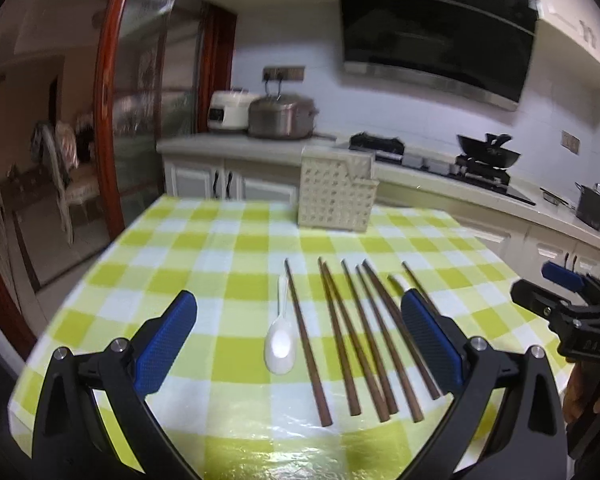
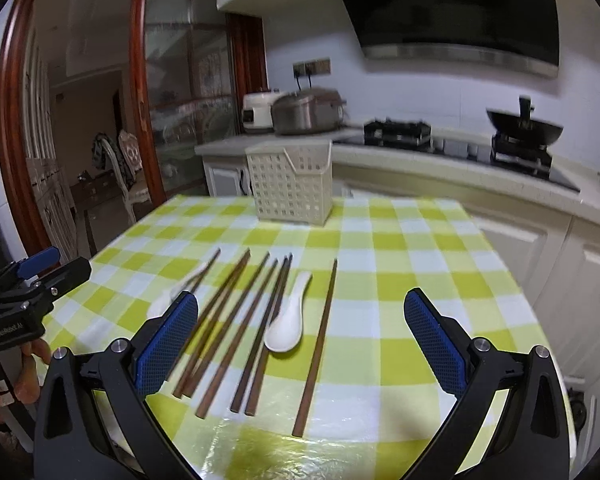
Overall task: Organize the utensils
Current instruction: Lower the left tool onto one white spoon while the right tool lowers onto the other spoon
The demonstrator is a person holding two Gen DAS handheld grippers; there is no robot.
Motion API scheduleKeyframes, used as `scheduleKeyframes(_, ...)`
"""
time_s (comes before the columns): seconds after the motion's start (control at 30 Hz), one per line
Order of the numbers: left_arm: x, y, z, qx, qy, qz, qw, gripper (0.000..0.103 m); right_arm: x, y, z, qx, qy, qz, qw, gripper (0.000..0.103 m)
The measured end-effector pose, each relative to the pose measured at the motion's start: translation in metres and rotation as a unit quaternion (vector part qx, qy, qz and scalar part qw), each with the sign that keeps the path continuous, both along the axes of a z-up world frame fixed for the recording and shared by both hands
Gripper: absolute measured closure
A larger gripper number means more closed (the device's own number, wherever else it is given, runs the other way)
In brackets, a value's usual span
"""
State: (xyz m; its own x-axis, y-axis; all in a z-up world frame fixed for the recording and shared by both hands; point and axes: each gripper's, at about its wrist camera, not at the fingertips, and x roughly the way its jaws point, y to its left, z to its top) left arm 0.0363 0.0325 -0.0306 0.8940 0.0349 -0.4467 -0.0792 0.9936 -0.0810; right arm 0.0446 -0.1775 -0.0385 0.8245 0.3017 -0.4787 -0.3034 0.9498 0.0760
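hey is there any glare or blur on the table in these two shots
Left wrist view: glare on the shiny tablecloth at the near edge; chopsticks fairly sharp, kitchen behind soft. Right wrist view: similar glare on the cloth's near edge; the leftmost chopsticks look motion-smeared. Both views bend straight edges, fisheye style.

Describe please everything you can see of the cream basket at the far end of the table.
The cream basket is a small upright caddy that looks like plastic, its walls a grid of square holes. An inner divider, visible at its open top, splits it into compartments; no utensil shows above the rim. It stands on the green checked tablecloth near the far edge, beyond the chopsticks and spoons, touching only the cloth.
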Motion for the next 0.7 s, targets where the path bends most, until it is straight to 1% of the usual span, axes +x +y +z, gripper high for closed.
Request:
scheduleKeyframes(0.13, 0.029, 0.009, -0.020, -0.005, 0.060, 0.003, 0.9982, 0.004, 0.027, 0.001, -0.015, -0.003, 0.041, -0.009, 0.999, 0.006)
scheduleKeyframes(0.17, 0.037, 0.012, -0.024, -0.012, 0.076, 0.002, 0.9970, 0.004, 0.036, 0.001, -0.019, -0.001, 0.057, -0.012, 0.998, 0.006)
scheduleKeyframes(0.23, 0.049, 0.020, -0.030, -0.033, 0.094, 0.005, 0.9950, 0.004, 0.049, 0.002, -0.023, 0.005, 0.076, -0.016, 0.997, 0.006)
scheduleKeyframes(0.27, 0.056, 0.023, -0.034, -0.042, 0.102, 0.009, 0.9939, 0.004, 0.056, 0.003, -0.025, 0.007, 0.083, -0.017, 0.996, 0.007)
scheduleKeyframes(0.3, 0.065, 0.028, -0.037, -0.047, 0.119, 0.012, 0.9917, 0.004, 0.061, 0.004, -0.027, 0.006, 0.087, -0.018, 0.996, 0.007)
scheduleKeyframes(0.4, 0.091, 0.032, -0.046, -0.034, 0.162, 0.005, 0.9862, 0.004, 0.080, 0.013, -0.033, 0.004, 0.106, -0.018, 0.994, 0.012)
scheduleKeyframes(0.43, 0.097, 0.031, -0.048, -0.024, 0.170, 0.003, 0.9852, 0.004, 0.088, 0.016, -0.036, 0.003, 0.116, -0.019, 0.993, 0.015)
scheduleKeyframes(0.47, 0.108, 0.031, -0.052, -0.006, 0.185, 0.003, 0.9826, 0.004, 0.096, 0.020, -0.040, 0.001, 0.128, -0.019, 0.992, 0.017)
scheduleKeyframes(0.53, 0.120, 0.030, -0.057, 0.010, 0.204, 0.002, 0.9788, 0.004, 0.108, 0.027, -0.044, -0.002, 0.145, -0.018, 0.989, 0.025)
scheduleKeyframes(0.57, 0.125, 0.032, -0.059, 0.010, 0.210, 0.002, 0.9775, 0.005, 0.114, 0.031, -0.046, -0.005, 0.152, -0.018, 0.988, 0.026)
scheduleKeyframes(0.63, 0.137, 0.035, -0.064, 0.006, 0.226, 0.000, 0.9741, 0.005, 0.123, 0.037, -0.048, -0.011, 0.162, -0.018, 0.987, 0.035)
scheduleKeyframes(0.7, 0.147, 0.037, -0.069, 0.002, 0.238, -0.007, 0.9712, 0.010, 0.136, 0.045, -0.052, -0.022, 0.174, -0.018, 0.984, 0.041)
